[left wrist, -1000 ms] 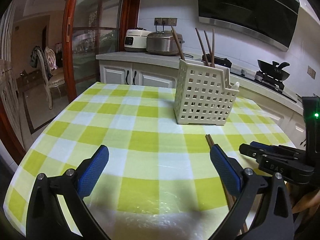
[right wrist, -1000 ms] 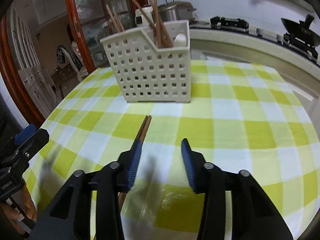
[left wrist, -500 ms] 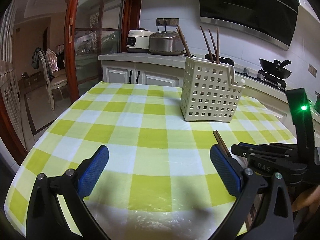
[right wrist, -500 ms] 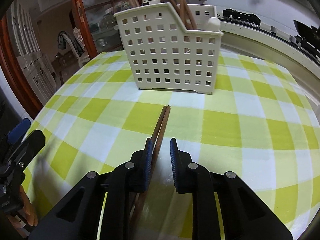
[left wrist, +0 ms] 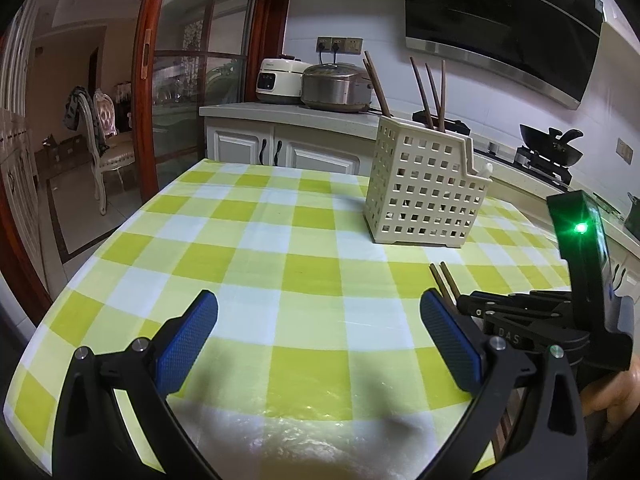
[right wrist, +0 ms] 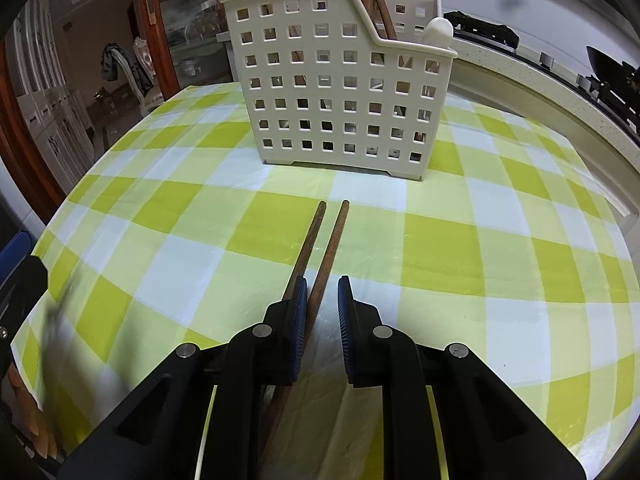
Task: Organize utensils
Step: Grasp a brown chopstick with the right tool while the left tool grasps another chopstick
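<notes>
Before the white basket (right wrist: 340,92), right gripper (right wrist: 323,300) jaws narrow around 2 chopsticks (right wrist: 320,252); left gripper (left wrist: 320,332) wide.

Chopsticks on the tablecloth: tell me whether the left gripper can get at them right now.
Probably not directly. The right gripper already straddles the chopsticks, and its body sits between them and the open left gripper, which hovers over bare tablecloth off to the side.

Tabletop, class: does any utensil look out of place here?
Yes. Two brown chopsticks lie flat on the checked tablecloth in front of the white basket, while the others stand inside it. The right gripper has narrowed around them.
</notes>
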`<state>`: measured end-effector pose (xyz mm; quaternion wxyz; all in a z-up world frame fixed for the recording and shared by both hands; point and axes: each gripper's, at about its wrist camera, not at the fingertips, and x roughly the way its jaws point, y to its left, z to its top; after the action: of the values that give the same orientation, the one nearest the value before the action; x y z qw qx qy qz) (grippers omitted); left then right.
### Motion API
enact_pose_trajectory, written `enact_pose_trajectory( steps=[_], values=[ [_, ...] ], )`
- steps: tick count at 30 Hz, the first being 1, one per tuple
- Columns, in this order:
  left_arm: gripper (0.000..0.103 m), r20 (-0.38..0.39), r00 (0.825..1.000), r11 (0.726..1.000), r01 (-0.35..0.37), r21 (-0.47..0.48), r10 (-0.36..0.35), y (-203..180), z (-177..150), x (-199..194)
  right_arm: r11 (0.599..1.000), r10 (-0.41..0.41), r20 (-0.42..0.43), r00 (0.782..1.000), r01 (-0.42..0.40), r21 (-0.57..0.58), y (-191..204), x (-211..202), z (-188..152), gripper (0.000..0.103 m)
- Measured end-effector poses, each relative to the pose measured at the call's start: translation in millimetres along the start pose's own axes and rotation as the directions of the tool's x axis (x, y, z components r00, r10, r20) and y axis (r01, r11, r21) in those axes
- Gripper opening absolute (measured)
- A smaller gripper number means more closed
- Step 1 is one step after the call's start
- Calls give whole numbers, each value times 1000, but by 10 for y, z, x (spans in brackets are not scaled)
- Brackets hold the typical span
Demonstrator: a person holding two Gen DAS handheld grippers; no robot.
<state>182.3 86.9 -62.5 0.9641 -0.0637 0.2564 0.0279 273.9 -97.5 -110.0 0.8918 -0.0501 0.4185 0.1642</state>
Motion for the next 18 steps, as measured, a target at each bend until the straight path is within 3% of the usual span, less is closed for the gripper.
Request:
enact_pose_trajectory(
  steps=[9,11,18],
  values=[
    [98,1,1000,1000,2,2,-2,-16,-1,-9,999,-30,3,1000,31,-33,51,46,40,16],
    [98,-3,1000,1000,1,2,-1,-18,-1,-11,999,-30,5,1000,31,-38,42,45,38,10],
    [98,-16,1000,1000,-1,11,1,-86,11,-6,1000,-17,19,1000,18,-17,-75,-21,-13,7]
  ],
)
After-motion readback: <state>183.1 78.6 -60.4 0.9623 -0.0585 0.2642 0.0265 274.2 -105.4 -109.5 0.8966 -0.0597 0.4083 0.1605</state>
